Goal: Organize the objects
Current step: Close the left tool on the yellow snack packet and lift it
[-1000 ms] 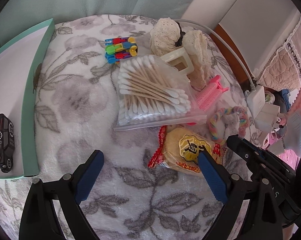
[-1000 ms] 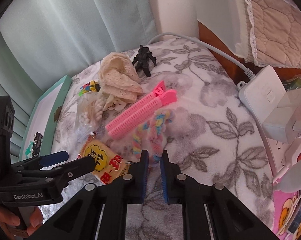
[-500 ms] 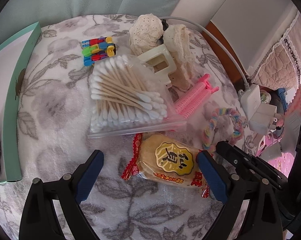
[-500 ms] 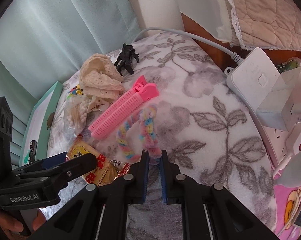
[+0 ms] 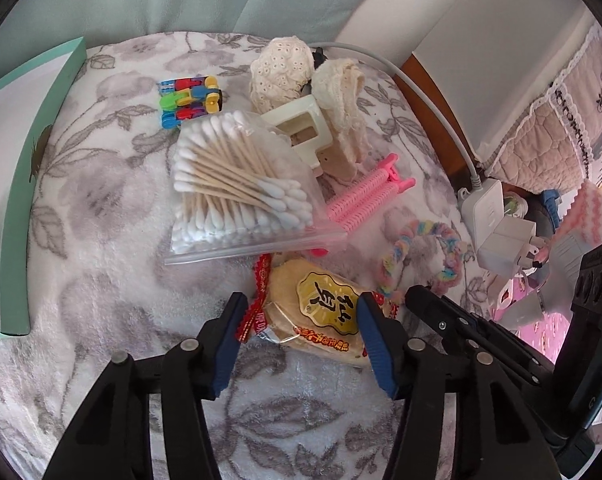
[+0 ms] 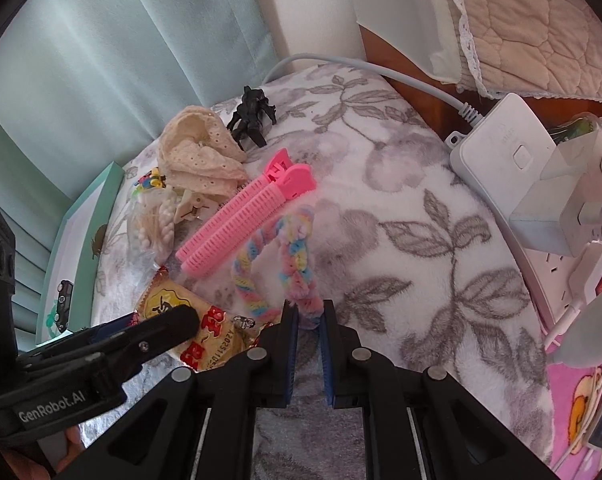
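A white fleece blanket (image 5: 101, 240) printed with grey flowers covers the surface beneath pale green curtains. At its edge, a mint-green box (image 5: 17, 208) holds a black toy car (image 6: 63, 296). A clear zip bag (image 5: 241, 192) holds wooden cotton swabs. Beside it lie a pink hair clip (image 6: 245, 220), cream lace fabric (image 5: 285, 72) and a colourful toy (image 5: 189, 96). The left gripper (image 5: 299, 332) has its blue-padded fingers set wide on either side of a yellow-labelled snack packet (image 5: 321, 312) lying flat. The right gripper (image 6: 309, 320) has its fingers narrowed on one end of a pastel braided hair tie (image 6: 289, 252).
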`<action>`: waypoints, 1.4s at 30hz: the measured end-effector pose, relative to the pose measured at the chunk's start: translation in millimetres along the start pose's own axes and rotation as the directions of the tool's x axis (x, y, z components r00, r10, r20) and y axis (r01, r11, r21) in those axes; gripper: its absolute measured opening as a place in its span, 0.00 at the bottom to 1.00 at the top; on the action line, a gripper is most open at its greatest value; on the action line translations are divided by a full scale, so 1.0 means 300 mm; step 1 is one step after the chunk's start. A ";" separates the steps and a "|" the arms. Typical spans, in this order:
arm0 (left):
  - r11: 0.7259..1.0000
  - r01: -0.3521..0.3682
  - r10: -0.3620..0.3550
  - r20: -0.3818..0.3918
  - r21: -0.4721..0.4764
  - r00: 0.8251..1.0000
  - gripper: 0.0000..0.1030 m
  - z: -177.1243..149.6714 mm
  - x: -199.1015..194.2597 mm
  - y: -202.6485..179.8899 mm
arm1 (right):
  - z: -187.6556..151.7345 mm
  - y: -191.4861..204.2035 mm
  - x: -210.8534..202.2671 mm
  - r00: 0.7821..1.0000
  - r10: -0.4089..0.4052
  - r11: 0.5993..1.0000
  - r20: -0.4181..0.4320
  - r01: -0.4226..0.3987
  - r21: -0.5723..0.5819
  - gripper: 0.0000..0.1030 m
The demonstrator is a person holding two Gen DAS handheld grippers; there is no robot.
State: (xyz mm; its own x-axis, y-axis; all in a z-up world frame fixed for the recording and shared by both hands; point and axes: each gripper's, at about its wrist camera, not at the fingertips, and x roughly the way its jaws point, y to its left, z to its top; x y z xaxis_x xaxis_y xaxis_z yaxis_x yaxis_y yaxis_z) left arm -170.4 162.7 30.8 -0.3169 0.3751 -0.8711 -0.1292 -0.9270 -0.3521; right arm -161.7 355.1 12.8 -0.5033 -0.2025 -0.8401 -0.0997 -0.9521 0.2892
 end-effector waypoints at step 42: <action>0.974 0.161 -0.153 0.061 -0.161 0.986 0.22 -0.135 -0.214 0.216 | 0.037 -0.014 -0.059 0.993 -0.115 0.993 0.013 0.115 0.019 0.12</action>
State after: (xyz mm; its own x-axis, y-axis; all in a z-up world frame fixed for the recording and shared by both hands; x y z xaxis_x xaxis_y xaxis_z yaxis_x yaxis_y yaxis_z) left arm -120.5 78.7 50.1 -0.3506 0.5116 -0.7845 -0.0250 -0.8424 -0.5382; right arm -162.0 365.4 31.6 -0.4992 -0.0885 -0.8620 -0.1732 -0.9645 0.1993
